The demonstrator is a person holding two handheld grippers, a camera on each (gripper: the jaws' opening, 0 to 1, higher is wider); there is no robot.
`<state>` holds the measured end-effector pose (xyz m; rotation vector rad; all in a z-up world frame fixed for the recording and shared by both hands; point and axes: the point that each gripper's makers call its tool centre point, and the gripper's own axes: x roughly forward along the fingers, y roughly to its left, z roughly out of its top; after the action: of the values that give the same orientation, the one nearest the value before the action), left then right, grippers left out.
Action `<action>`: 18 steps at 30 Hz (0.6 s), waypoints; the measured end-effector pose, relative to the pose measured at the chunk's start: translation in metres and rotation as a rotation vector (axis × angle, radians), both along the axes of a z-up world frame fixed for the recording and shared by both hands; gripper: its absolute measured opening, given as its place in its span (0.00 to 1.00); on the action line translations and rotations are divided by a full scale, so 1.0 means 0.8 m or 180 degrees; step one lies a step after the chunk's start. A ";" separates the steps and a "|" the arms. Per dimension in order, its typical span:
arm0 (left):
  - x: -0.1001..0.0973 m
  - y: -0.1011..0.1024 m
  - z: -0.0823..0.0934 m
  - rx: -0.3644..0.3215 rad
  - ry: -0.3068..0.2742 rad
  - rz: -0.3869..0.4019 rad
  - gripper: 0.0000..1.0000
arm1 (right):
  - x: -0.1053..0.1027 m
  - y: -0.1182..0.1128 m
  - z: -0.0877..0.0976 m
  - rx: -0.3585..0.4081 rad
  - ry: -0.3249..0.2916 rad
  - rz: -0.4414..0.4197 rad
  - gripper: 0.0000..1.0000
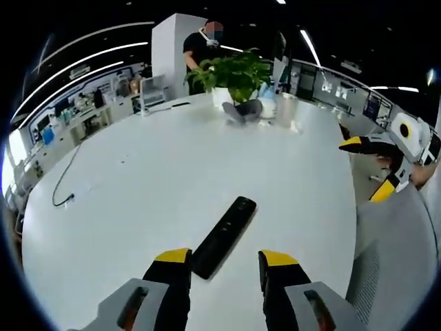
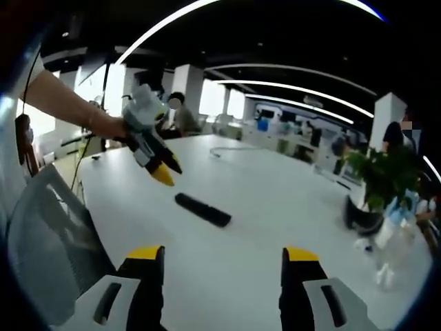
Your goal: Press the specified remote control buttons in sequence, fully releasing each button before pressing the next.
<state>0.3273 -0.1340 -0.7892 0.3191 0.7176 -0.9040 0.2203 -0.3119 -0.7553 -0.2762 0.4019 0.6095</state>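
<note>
Spanning most of both frames, the white table (image 1: pixel 138 179) carries the black remote (image 1: pixel 224 236) at lower centre, long axis slanting up-right, just beyond the left gripper (image 1: pixel 226 265), nearer than the right gripper (image 2: pixel 224 265); both jaws spread, empty.

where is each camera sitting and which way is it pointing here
Left gripper view: rides on the left tongs, looking along the open jaws across the white table at the black remote, with the potted plant beyond; the right tongs enter at the right edge.
Right gripper view: rides on the right tongs, jaws open, facing the remote from the other side; the left tongs and the person's forearm show at left.
Shared: table, remote, plant.
</note>
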 end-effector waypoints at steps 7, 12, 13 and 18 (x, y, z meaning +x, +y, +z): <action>0.014 0.002 -0.012 0.0055 -0.0009 -0.0044 0.42 | 0.003 -0.003 0.002 0.0068 0.0042 -0.0125 0.67; 0.015 0.006 -0.017 0.0158 -0.0019 -0.0178 0.42 | 0.002 -0.004 -0.005 0.0009 0.0108 -0.0150 0.68; 0.015 0.006 -0.018 0.0182 -0.0021 -0.0222 0.42 | 0.002 -0.003 -0.005 -0.0027 0.0099 -0.0150 0.68; 0.023 0.003 -0.011 -0.0006 -0.0029 -0.0184 0.42 | 0.001 -0.007 -0.014 -0.0203 0.0161 -0.0189 0.68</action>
<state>0.3455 -0.1319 -0.7981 0.3436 0.7021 -0.9572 0.2215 -0.3176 -0.7667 -0.3092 0.4772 0.5468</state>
